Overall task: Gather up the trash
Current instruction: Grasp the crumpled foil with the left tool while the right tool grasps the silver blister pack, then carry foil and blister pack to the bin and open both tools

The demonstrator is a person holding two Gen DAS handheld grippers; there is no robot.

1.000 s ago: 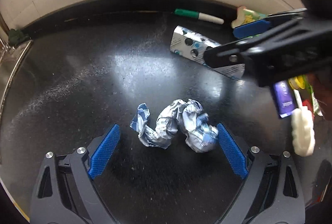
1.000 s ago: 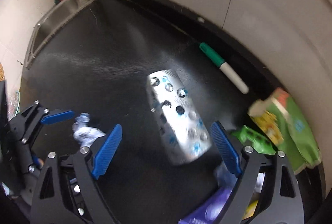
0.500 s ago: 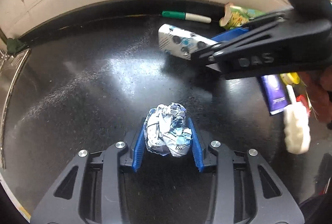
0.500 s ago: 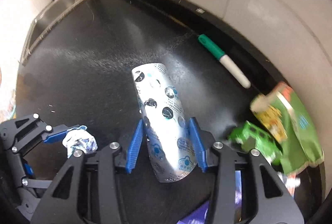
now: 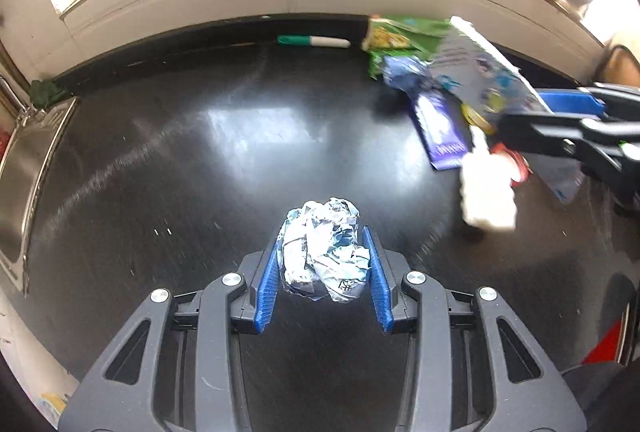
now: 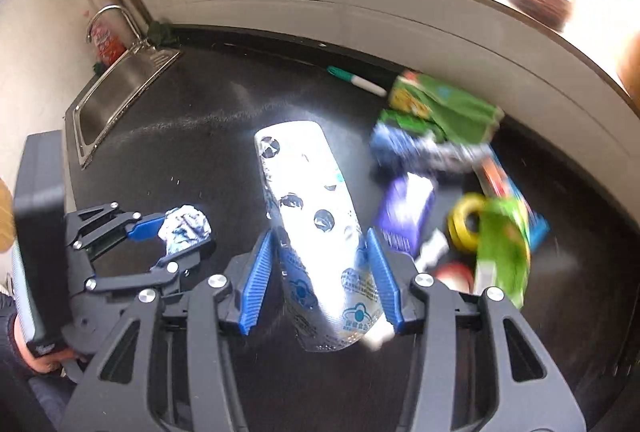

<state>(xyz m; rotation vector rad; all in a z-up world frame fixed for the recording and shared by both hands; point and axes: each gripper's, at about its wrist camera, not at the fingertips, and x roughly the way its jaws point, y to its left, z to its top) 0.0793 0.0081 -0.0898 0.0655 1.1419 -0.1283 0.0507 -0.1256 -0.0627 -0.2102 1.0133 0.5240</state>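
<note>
Lying near wall: marker [image 6: 357, 83], green packet [image 6: 444, 104], purple wrapper [image 6: 404, 212].

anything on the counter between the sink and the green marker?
Nothing: bare black counter between the sink and the green marker in the right wrist view; the left wrist view shows the same.
</note>
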